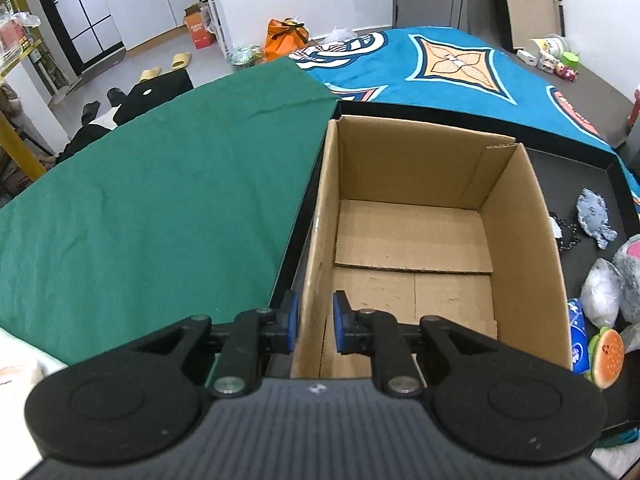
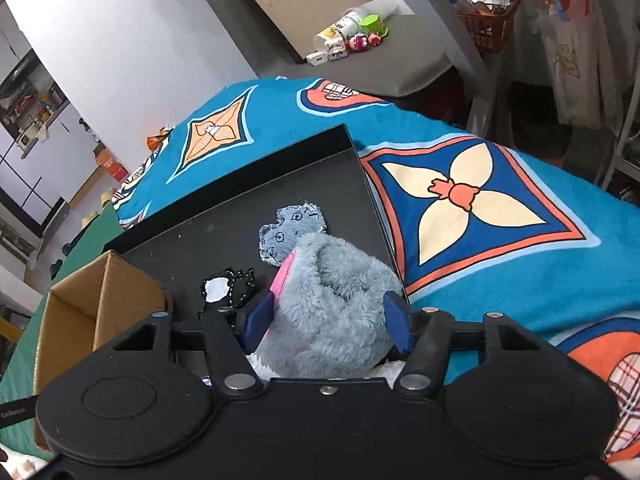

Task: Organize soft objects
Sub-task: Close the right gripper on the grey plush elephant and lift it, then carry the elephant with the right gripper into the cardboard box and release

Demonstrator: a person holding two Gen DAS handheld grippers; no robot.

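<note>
An open cardboard box (image 1: pixel 420 236) stands empty in a black tray (image 2: pixel 240 216); its corner shows in the right wrist view (image 2: pixel 92 300). My left gripper (image 1: pixel 314 322) straddles the box's left wall, jaws narrowly apart, one finger on each side. My right gripper (image 2: pixel 326 322) is shut on a grey-blue plush toy (image 2: pixel 332 304) with a pink part. A denim patch toy (image 2: pixel 290 234) and a small black-and-white item (image 2: pixel 226 288) lie on the tray. In the left wrist view the denim toy (image 1: pixel 596 216), the plush (image 1: pixel 628 272), a white stuffed bag (image 1: pixel 602 296) and a burger-shaped toy (image 1: pixel 608 354) lie right of the box.
A green cloth (image 1: pixel 160 208) covers the surface left of the box. A blue patterned blanket (image 2: pixel 480 200) lies behind and right of the tray. A blue packet (image 1: pixel 578 334) leans by the box's right wall. Small toys and a cup (image 2: pixel 352 36) sit far back.
</note>
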